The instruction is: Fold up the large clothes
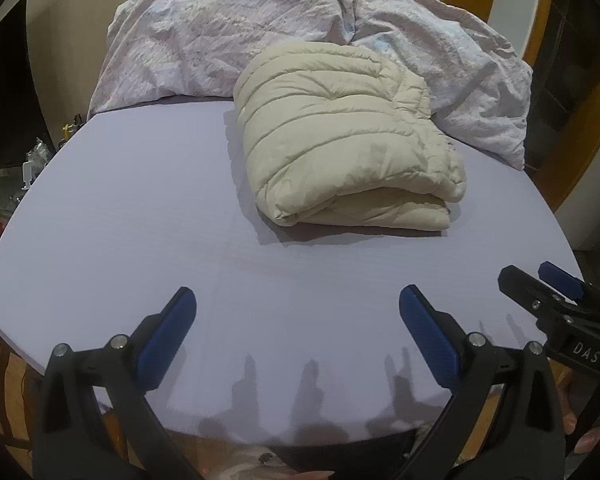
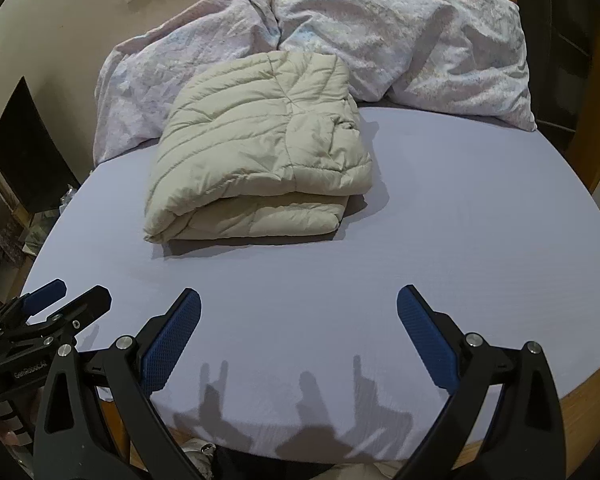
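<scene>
A cream quilted puffer jacket (image 1: 346, 136) lies folded into a thick bundle on the lavender bed sheet (image 1: 140, 216), toward the far middle. It also shows in the right wrist view (image 2: 260, 148). My left gripper (image 1: 298, 300) is open and empty, held over the near edge of the bed, well short of the jacket. My right gripper (image 2: 299, 300) is open and empty too, beside the left one. The right gripper shows at the right edge of the left wrist view (image 1: 540, 278), and the left gripper at the left edge of the right wrist view (image 2: 66, 294).
A crumpled pale floral duvet (image 1: 260, 28) is heaped along the far side of the bed, touching the jacket's back. It also shows in the right wrist view (image 2: 380, 28). A dark cabinet (image 1: 4, 80) stands left of the bed. A wooden door frame (image 1: 580, 120) is on the right.
</scene>
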{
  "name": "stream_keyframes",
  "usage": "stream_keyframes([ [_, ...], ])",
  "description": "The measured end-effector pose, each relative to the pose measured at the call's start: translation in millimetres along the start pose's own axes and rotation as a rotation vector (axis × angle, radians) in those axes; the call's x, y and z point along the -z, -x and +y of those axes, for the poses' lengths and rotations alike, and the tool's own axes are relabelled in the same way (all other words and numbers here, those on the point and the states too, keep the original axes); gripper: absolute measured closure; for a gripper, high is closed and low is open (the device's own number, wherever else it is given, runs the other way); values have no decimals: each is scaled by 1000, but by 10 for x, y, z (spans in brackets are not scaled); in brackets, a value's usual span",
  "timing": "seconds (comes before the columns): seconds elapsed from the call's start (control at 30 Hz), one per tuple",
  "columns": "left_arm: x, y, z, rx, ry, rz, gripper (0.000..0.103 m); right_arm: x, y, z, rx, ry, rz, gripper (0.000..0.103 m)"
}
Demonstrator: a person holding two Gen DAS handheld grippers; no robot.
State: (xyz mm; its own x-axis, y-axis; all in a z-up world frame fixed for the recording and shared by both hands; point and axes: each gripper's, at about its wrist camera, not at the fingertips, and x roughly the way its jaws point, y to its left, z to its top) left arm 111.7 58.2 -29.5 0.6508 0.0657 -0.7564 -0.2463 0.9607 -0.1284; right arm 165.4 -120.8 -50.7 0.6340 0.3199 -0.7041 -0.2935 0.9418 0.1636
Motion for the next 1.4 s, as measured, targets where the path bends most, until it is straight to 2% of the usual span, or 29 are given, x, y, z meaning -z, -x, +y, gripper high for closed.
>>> stream_keyframes([
  [0.37, -2, 149, -48, 5, -14, -8, 3, 12, 103, 2, -39, -22, 9, 3],
  [0.7, -14, 210, -92, 45, -8, -7, 3, 8, 161, -19, -69, -39, 7, 3],
  [1.4, -22, 235, -150, 54, -10, -10, 3, 11, 223, -48, -75, -43, -5, 3],
])
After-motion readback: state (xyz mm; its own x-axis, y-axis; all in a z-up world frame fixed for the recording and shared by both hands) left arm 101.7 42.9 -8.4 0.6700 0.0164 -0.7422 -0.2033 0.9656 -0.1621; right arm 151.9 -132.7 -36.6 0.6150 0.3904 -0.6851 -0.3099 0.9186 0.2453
